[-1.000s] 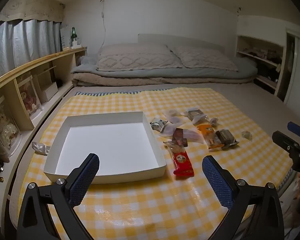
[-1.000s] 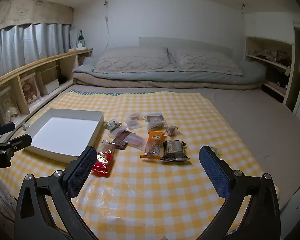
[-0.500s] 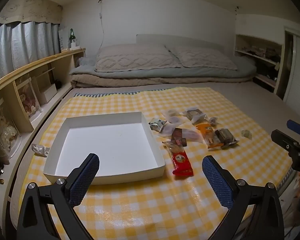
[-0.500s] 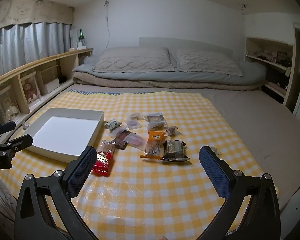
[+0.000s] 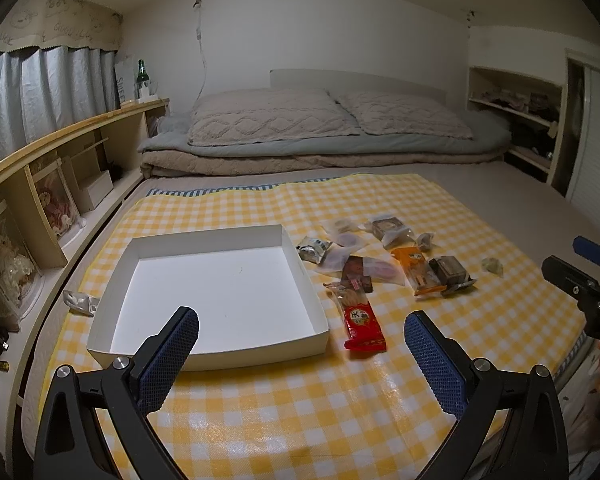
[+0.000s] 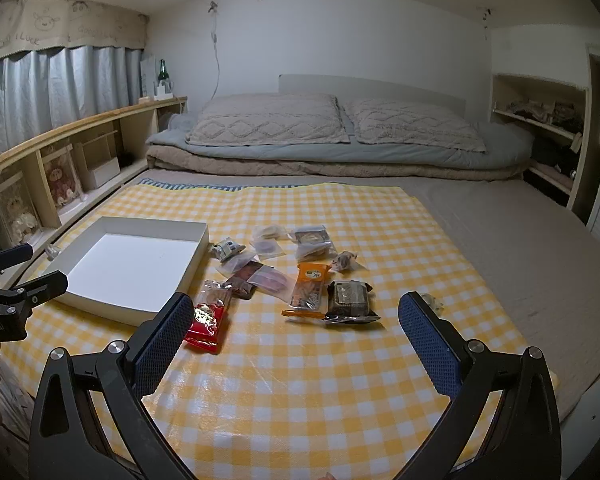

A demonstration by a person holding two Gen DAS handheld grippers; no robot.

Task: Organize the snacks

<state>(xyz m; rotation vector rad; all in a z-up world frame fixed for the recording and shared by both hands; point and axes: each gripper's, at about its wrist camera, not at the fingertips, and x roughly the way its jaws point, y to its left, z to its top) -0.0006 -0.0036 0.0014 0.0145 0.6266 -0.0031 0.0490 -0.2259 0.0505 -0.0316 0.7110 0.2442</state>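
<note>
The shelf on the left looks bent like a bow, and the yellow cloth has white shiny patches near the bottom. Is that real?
Left wrist view: the wooden shelf curves from fisheye distortion, with dark corners; the shiny patches on the checked cloth are ceiling-light glare. Right wrist view: same bowing and glare; snacks stay sharp.

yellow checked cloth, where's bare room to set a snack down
Free: the white box floor, and the near cloth between the red packet and both open grippers. Crowded: right of the box, around the orange packet.
</note>
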